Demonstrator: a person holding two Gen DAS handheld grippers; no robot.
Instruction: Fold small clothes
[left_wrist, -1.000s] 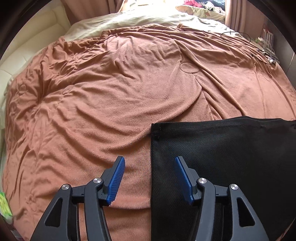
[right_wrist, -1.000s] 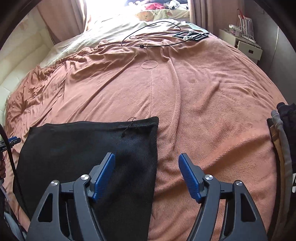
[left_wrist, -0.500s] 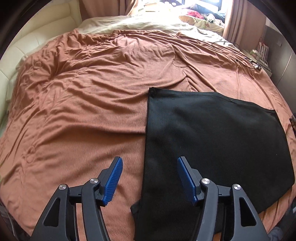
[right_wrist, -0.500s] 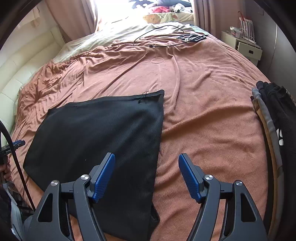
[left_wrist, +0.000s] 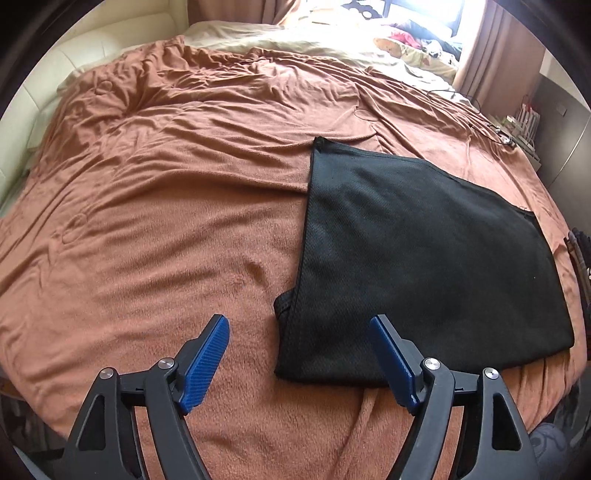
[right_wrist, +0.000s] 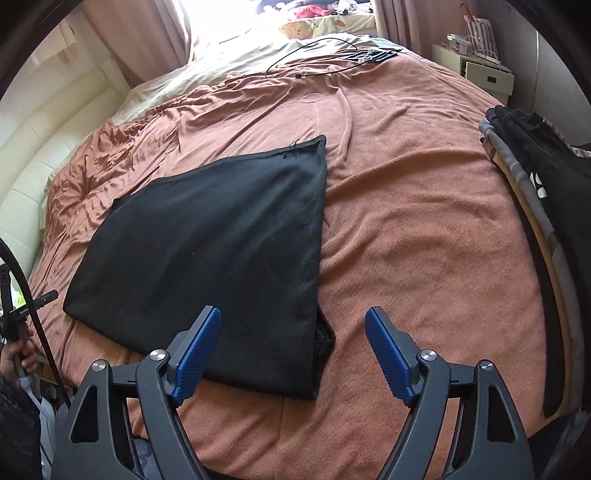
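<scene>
My left gripper (left_wrist: 299, 341) and right gripper (right_wrist: 293, 334) are released above the flat black mesh cloth (right_wrist: 210, 243), which lies at 12 o'clock on the brown fuzzy blanket (left_wrist: 166, 221).

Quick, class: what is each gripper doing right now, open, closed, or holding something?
Left gripper: open, holding nothing, above the near edge of the black garment.
Right gripper: open, holding nothing, above the same garment's near corner.

— What's in front of my left gripper (left_wrist: 300, 334)?

— Its blue pads (left_wrist: 207, 363) are spread wide with nothing between them. The black garment (left_wrist: 417, 254) lies flat on the brown blanket (left_wrist: 166, 206), its near left corner bunched between the fingers' lines.
</scene>
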